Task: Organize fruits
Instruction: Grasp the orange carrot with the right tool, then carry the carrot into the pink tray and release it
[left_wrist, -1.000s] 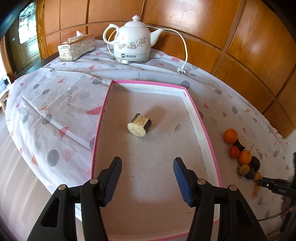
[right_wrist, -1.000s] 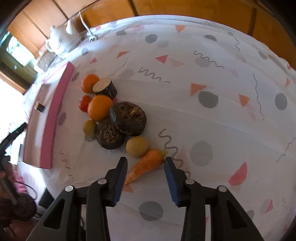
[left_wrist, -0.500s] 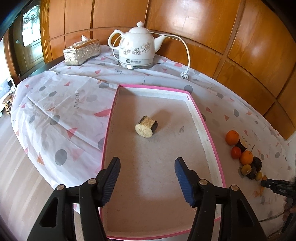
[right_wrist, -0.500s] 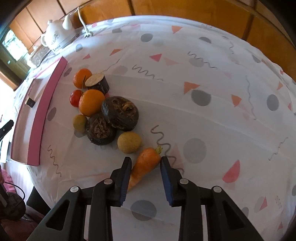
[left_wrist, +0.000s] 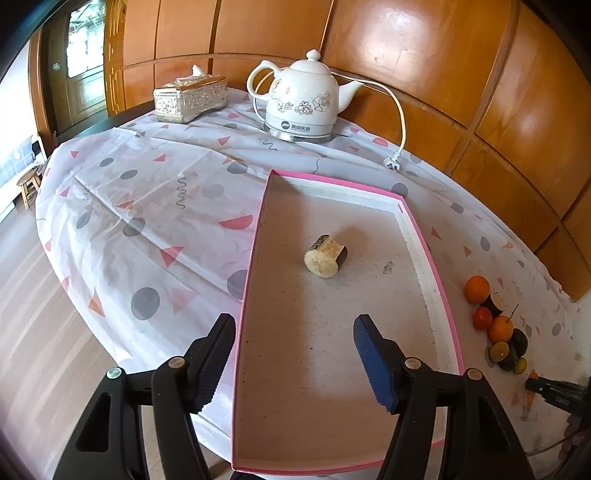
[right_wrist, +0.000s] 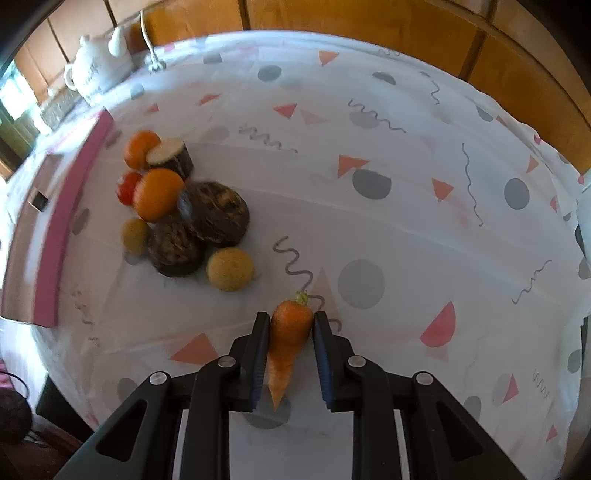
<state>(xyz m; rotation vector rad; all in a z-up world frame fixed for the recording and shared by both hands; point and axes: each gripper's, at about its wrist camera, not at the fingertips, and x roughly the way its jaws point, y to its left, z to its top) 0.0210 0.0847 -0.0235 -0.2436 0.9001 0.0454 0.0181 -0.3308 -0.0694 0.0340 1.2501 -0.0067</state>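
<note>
**One piece boxed, a heap to go**

Left wrist view: the left gripper (left_wrist: 291, 354) hangs wide open and empty at the bottom of the frame, over the pink-edged box (left_wrist: 441, 284). One cut piece (left_wrist: 325, 256) lies mid-box; the fruit pile (left_wrist: 499, 329) waits at right on the tablecloth.

Right wrist view: the right gripper (right_wrist: 288, 325), bottom centre, has its jaws pressed against the carrot (right_wrist: 290, 332). The pile sits at centre left, suggesting most sorting remains.
</note>
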